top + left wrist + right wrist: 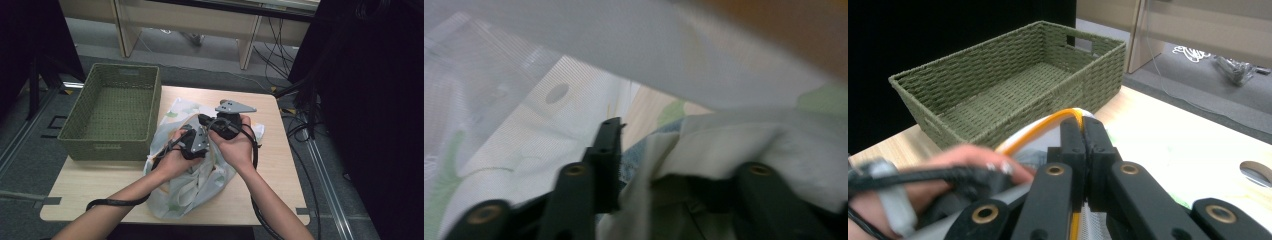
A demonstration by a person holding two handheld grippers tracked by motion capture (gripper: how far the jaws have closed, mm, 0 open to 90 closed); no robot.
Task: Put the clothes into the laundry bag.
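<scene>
Empty green woven basket on wooden table; cables beyond, perhaps floor-level

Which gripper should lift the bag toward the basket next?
Right, probably. The right gripper is already shut on the bag's orange edge, facing the green basket. The left gripper stands open with the white bag cloth loose between its jaws.

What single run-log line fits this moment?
left tongs: open inside mesh bag | right tongs: shut on orange bag edge | basket: empty
</scene>
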